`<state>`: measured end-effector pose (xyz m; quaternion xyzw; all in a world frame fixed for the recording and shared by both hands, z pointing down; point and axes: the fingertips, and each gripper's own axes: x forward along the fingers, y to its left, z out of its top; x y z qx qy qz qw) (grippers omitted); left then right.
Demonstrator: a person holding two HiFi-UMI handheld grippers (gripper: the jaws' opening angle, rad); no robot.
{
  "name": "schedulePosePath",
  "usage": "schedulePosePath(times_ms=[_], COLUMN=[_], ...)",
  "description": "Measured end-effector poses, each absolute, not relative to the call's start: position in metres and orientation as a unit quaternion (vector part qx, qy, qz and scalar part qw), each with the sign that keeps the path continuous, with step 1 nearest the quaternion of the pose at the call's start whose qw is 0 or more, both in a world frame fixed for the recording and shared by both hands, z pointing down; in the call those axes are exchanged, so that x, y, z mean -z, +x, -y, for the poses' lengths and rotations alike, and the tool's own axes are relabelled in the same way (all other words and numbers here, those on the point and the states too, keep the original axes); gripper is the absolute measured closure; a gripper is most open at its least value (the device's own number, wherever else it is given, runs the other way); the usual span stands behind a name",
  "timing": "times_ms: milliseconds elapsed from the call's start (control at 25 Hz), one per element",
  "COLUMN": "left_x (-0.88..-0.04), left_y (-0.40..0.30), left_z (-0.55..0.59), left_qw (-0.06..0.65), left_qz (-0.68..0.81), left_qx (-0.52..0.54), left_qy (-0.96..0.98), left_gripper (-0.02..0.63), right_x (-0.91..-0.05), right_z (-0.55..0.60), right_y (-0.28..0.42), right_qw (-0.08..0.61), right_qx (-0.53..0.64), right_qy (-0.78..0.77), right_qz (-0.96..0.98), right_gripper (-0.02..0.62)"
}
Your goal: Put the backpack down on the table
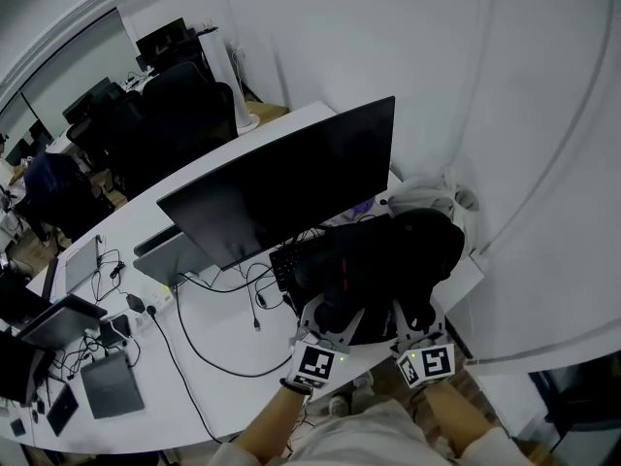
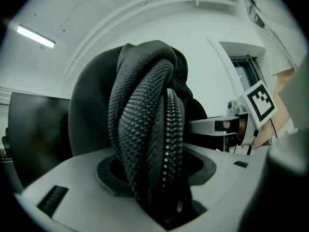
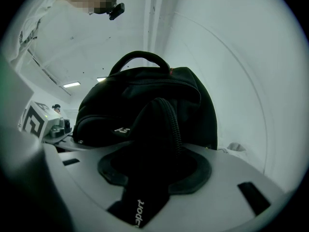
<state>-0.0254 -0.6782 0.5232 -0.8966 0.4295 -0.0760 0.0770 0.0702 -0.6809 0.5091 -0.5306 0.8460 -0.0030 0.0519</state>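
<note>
A black backpack (image 1: 393, 255) rests on the right end of the white table (image 1: 228, 343), just behind the monitor. My left gripper (image 1: 328, 316) is at its near left side and my right gripper (image 1: 415, 320) at its near right side. In the left gripper view a black mesh strap (image 2: 145, 139) runs between the parted jaws of the left gripper (image 2: 157, 197). In the right gripper view a black padded strap (image 3: 154, 144) lies across the lower jaw, with the backpack body (image 3: 145, 98) and its top handle (image 3: 140, 57) behind. Neither strap looks pinched.
A dark monitor (image 1: 291, 183) stands mid-table with a keyboard (image 1: 289, 260) and black cables (image 1: 209, 352) in front. Laptops and small devices (image 1: 97, 357) lie at the left end. A white wall (image 1: 543, 163) closes the right side. Office chairs (image 1: 165, 115) stand beyond.
</note>
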Motion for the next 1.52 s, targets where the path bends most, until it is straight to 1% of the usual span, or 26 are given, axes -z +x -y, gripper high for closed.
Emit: schedulePosePath(times_ms=[200,240,280,760,1200,1400,1520], left_x=[-0.528,-0.528,-0.528,-0.537,-0.561,-0.565,-0.571], left_y=[-0.025,-0.027,-0.029,-0.044,-0.071,-0.084,-0.091], left_z=[0.653,0.650,0.646,0.602,0.562,0.546,0.530], left_qw=[0.087,0.086,0.085,0.092,0.085,0.079,0.086], left_qz=[-0.413,-0.415,-0.416,-0.416,-0.429,-0.448,-0.460], left_qx=[0.091,0.089,0.088,0.098,0.125,0.120,0.135], left_qy=[-0.902,-0.901,-0.901,-0.899,-0.891,-0.882,-0.874], left_gripper=[0.332,0.306,0.301,0.293,0.293,0.293,0.293], right_x=[-0.512,-0.512,-0.512,-0.520,-0.525,-0.526,-0.527], right_z=[0.659,0.656,0.652,0.604,0.570,0.555,0.536], right_y=[0.074,0.074,0.075,0.081,0.086,0.092,0.098], right_qw=[0.044,0.043,0.041,0.026,0.021,0.021,0.015], right_qx=[-0.007,-0.008,-0.009,-0.016,-0.018,-0.027,-0.038], right_qy=[-0.542,-0.544,-0.546,-0.572,-0.592,-0.597,-0.599], right_qz=[-0.839,-0.838,-0.837,-0.820,-0.806,-0.802,-0.800], right_gripper=[0.419,0.419,0.417,0.417,0.417,0.417,0.417])
